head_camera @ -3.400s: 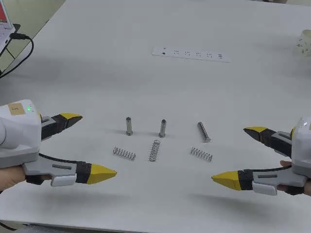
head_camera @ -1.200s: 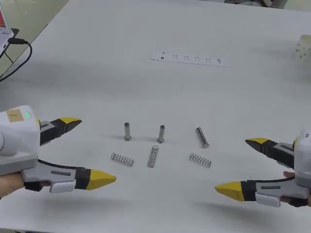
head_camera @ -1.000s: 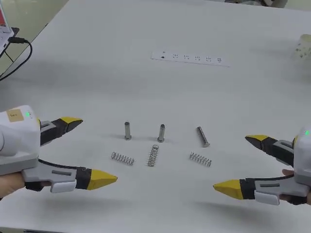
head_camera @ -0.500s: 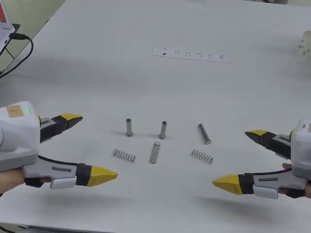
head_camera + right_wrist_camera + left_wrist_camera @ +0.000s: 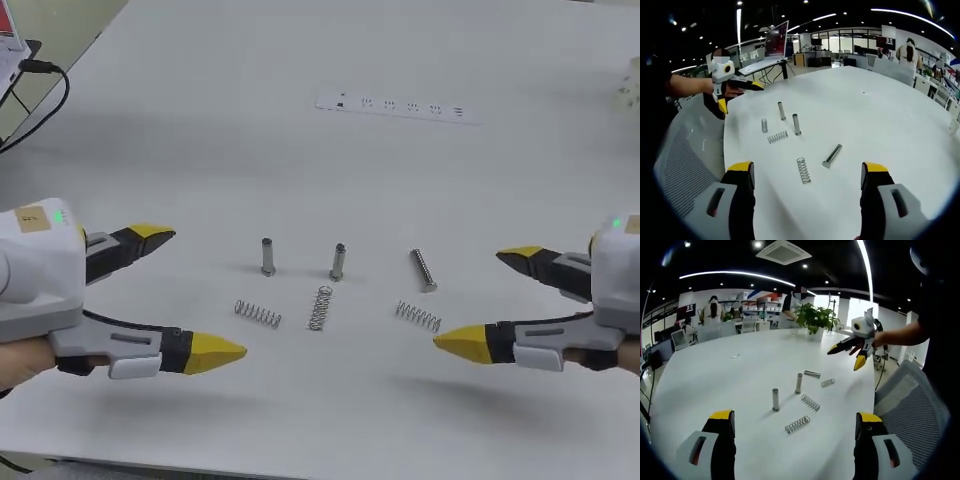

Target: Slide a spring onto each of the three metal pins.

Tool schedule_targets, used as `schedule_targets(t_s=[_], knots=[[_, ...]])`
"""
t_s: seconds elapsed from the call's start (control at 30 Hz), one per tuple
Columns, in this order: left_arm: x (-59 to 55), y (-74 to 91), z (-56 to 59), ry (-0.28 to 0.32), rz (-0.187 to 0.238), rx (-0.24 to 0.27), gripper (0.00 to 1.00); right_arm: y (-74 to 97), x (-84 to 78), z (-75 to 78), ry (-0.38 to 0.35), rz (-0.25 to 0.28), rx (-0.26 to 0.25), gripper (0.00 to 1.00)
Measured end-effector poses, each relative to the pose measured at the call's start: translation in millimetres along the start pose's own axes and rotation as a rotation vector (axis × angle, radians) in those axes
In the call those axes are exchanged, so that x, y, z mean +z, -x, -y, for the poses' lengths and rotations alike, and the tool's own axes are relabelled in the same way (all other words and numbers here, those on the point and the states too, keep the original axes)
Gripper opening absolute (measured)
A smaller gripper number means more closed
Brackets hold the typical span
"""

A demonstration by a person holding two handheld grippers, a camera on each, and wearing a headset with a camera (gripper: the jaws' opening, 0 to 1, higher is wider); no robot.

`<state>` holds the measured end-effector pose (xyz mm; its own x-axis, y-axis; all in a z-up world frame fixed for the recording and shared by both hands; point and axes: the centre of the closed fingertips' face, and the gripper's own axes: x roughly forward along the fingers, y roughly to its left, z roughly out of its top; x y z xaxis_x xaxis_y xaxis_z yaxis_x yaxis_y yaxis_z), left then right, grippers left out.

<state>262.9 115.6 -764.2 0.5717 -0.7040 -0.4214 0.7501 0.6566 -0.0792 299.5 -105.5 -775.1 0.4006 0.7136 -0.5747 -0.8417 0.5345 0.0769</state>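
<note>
Near the table's (image 5: 300,180) front edge I hold the left hand-held gripper (image 5: 205,292) and right hand-held gripper (image 5: 468,298), both empty with jaws wide apart. Beyond them, mid-table, three springs (image 5: 320,307) lie in a row. Just behind stand two upright pins (image 5: 267,256) and a third pin (image 5: 421,270) lying flat. A power strip (image 5: 397,107) sits toward the far edge. I judge a pinched spring could squirt away, or a nudge could topple a pin.

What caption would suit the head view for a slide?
Both open, left gripper and right gripper flank three metal pins and three loose springs on a white table.
</note>
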Motion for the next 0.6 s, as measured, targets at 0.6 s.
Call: schedule_targets(t_s=[0.6], knots=[[-0.4,3.1,-3.3,0.005,0.0,0.011,0.98,-28.9,10.0,26.8,-0.016,-0.09,-0.015,0.69]])
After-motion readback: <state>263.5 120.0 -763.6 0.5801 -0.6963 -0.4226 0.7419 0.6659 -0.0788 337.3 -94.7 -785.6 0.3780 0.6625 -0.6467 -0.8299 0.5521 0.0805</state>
